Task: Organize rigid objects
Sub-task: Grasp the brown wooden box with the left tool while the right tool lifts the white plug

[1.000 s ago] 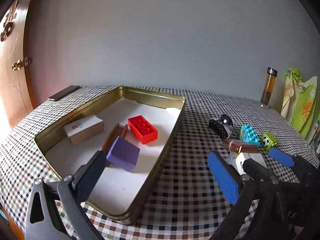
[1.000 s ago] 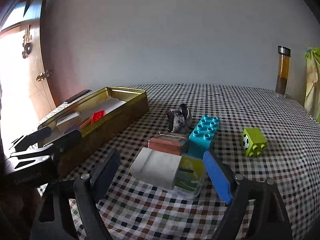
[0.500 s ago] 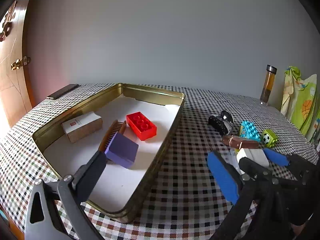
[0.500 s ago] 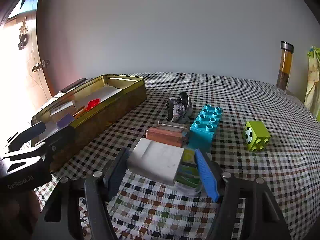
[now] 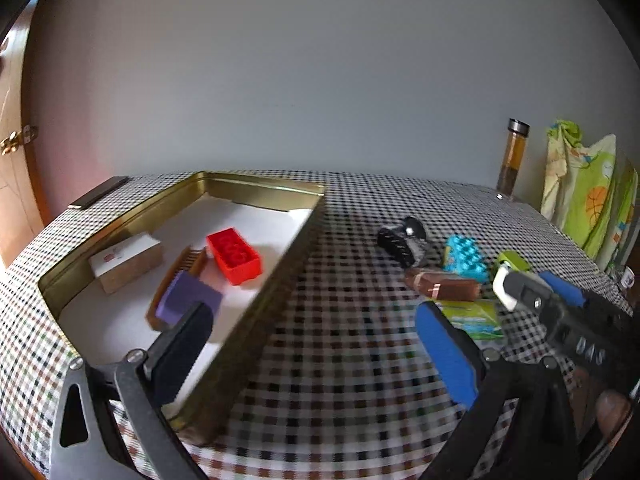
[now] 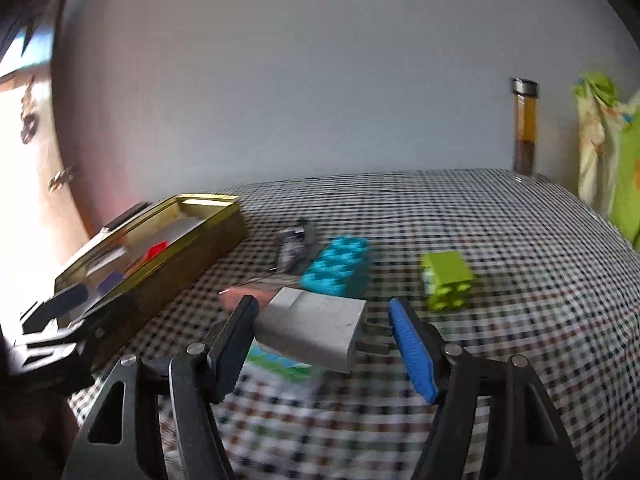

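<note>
Right claw tilted down over checked cloth, clamped on smooth white charger, prongs toward blue pad. Left claw likewise tilted, gaping, holding nothing. Beyond: studded teal brick, lime cube; far left, gold tin.

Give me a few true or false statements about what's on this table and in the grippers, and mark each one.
The red brick lies in the gold tin. True.
The left gripper holds the purple block. False: it is open and empty; the purple block lies in the gold tin.
The right gripper grips the white charger. True.
The green cube sits in the gold tin. False: it sits on the checked cloth, outside.
</note>
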### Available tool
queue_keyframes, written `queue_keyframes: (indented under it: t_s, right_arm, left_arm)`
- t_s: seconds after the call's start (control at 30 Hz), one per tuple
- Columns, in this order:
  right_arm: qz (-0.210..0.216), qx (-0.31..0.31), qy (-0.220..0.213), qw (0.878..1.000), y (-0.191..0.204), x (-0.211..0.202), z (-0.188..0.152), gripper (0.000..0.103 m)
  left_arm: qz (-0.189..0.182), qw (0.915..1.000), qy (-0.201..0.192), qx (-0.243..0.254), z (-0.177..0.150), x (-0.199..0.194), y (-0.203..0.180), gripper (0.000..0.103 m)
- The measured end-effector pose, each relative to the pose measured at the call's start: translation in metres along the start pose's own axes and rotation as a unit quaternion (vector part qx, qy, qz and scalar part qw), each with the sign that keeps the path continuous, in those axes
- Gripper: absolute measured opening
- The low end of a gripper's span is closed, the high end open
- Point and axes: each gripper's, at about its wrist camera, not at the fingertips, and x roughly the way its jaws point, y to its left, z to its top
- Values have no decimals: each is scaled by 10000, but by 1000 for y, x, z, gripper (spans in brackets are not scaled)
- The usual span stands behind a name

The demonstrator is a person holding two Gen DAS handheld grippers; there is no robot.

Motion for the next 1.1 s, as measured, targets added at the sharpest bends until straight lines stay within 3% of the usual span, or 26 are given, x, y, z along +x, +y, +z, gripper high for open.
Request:
queue_keyframes:
  t_s: [0.23,0.63,0.77,0.93,1.1]
  right_arm:
    - [-102,414,-110,9990,-34,-1,17,69]
    - [-770,135,-430,9960,-42,1,29,69]
    - [-745,199,-397,9962,-48,0,29,69]
    - [-756,182,-444,9960,-47,-2,29,69]
    - [-779,131,-427,9960,-45,0,30,69]
  left_arm:
    - [-167,9994,56,283,8,10,-35,103]
    - [-519,9953,510,643,16,40,-74,102]
    - [-613,9934,753,607,17,53,-78,102]
    - [-689,9907,976,644,17,62,-83,96]
    - [-747,9888,1154,577,17,71,-83,80]
